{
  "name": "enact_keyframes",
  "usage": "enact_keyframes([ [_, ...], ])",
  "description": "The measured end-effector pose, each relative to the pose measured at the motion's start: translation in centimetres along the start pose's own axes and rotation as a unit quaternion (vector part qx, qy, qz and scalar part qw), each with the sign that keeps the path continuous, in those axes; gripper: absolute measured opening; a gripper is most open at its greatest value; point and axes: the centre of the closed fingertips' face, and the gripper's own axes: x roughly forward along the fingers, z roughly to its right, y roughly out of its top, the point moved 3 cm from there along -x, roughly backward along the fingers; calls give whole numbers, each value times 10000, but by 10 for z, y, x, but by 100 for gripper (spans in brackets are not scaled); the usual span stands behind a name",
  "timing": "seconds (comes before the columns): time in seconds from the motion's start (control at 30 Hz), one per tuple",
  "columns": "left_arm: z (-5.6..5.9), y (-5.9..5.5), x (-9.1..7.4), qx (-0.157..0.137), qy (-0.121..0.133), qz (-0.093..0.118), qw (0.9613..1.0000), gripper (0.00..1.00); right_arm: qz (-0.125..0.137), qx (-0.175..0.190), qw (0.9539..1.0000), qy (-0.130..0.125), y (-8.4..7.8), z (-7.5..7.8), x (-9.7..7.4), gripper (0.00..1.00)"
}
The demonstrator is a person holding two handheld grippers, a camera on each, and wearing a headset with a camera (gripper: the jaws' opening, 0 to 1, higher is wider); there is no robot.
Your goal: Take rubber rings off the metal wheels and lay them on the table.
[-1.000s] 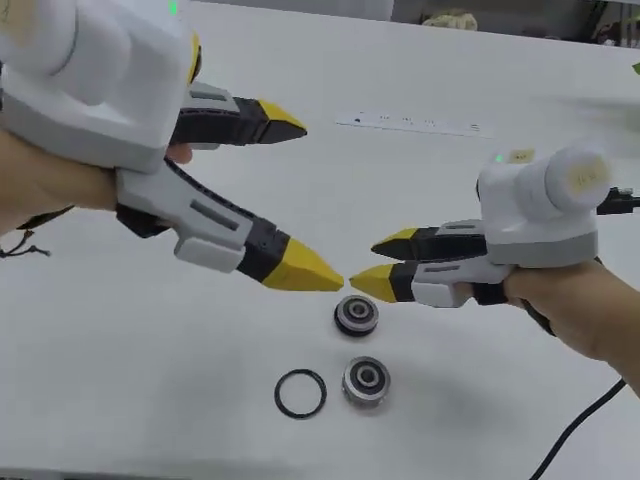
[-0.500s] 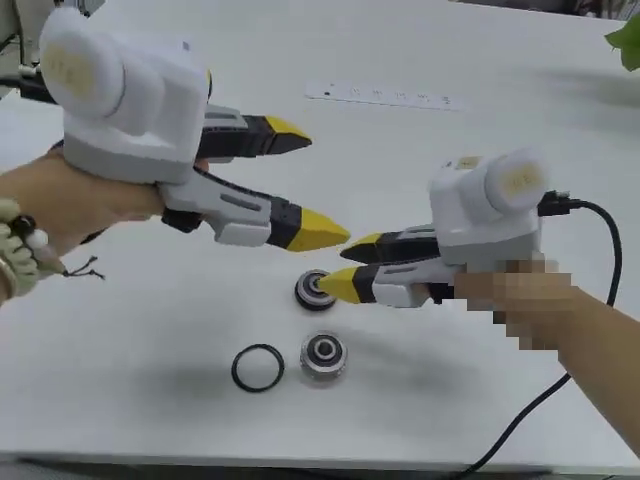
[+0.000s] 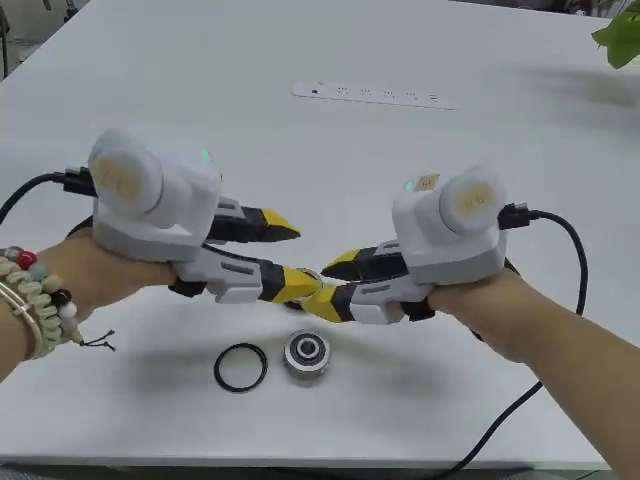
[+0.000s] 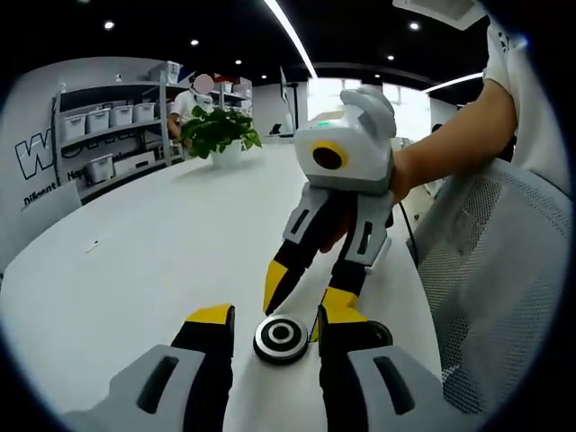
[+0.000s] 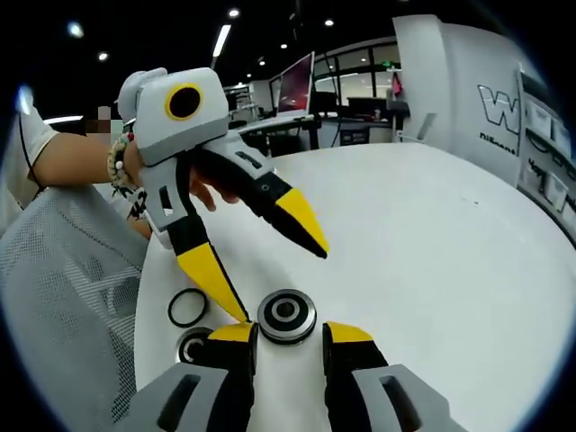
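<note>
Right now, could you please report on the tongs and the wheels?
Left tongs open, right tongs open, both straddling the ringed wheel. One ring lies beside a bare wheel. Tips crowd each other.

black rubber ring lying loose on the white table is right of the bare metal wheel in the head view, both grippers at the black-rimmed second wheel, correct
Not quite: the head view shows the black rubber ring lying left of the bare metal wheel on the white table, not right. The left gripper and right gripper are indeed at the black-rimmed second wheel.

Big letter W (image 4: 31,155) on the wall (image 4: 54,108), smaller line beneath illegible.
</note>
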Motion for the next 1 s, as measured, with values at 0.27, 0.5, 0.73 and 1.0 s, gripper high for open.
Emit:
enact_keyframes([
  [0.27, -3, -15, 2, -241, 52, -156, 9996, 25, -95, -114, 9999, 7, -4, -1, 3, 24],
  [0.5, -4, -17, 7, -125, 102, -299, 9994, 13, -126, -144, 9998, -11, -7, 0, 2, 21],
  [0.73, -2, -16, 4, -120, 128, -255, 9995, 13, -139, -164, 9998, -6, -8, 1, 2, 19],
  [1.0, -1, -18, 5, 85, 136, -275, 9995, 7, -235, -302, 9993, -48, -11, 3, -1, 6],
])
